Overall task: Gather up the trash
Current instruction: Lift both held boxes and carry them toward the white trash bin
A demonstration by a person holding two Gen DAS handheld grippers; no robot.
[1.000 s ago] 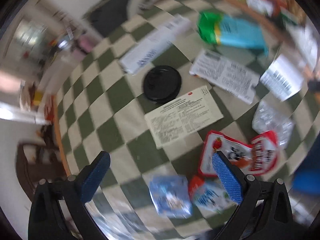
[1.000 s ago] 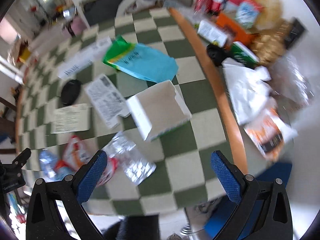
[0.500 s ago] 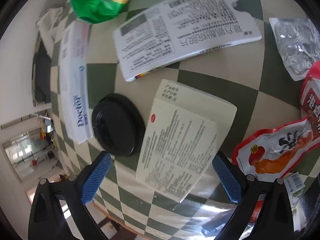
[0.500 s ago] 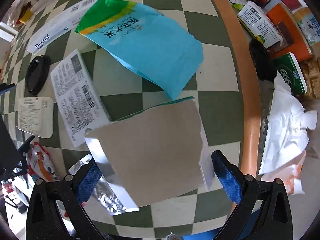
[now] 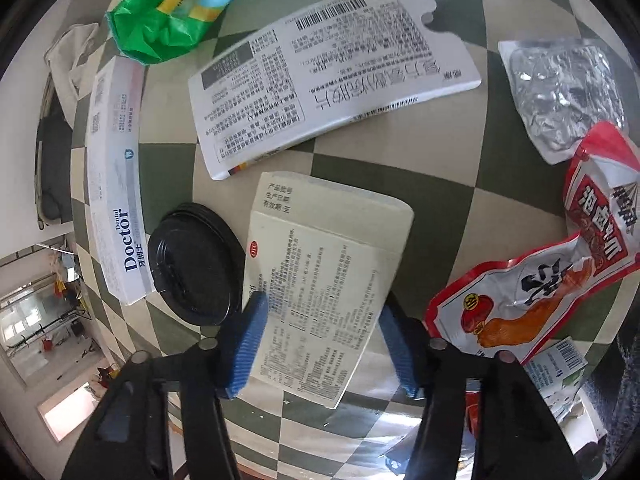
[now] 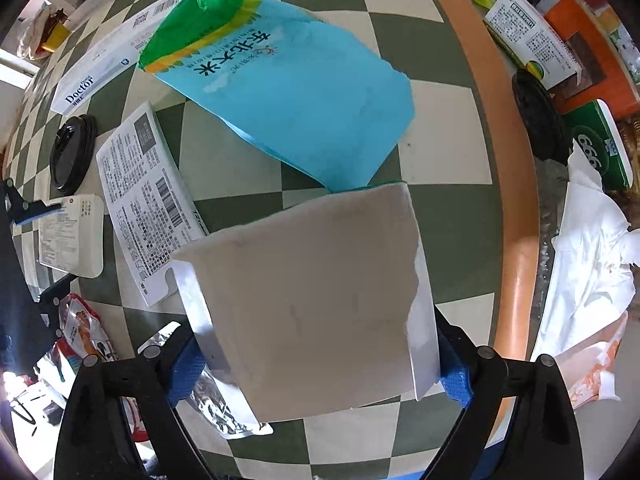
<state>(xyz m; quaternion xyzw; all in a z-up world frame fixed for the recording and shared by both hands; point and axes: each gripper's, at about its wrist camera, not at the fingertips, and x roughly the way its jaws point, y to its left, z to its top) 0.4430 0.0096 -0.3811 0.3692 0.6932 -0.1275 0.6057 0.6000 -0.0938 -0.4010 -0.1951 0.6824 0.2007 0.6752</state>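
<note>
I see a pale printed box (image 5: 320, 280) lying flat; a torn grey carton (image 6: 312, 300) stands tilted.

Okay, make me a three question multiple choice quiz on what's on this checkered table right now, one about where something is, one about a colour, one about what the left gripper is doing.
1. Where does the black lid lie?
A. Between the Doctor box and the small medicine box
B. On the blue rice bag
C. Under the red snack wrapper

2. What colour are the pads on the fingers?
A. Red
B. Blue
C. Yellow

3. What is between the fingers of the left gripper?
A. Nothing
B. The black lid
C. The small medicine box

Answers: 1 A, the lid sits with the Doctor box on one side and the medicine box on the other. 2 B, both pads show blue. 3 C, the fingers, which have just been closing, flank that box's near end.
</note>
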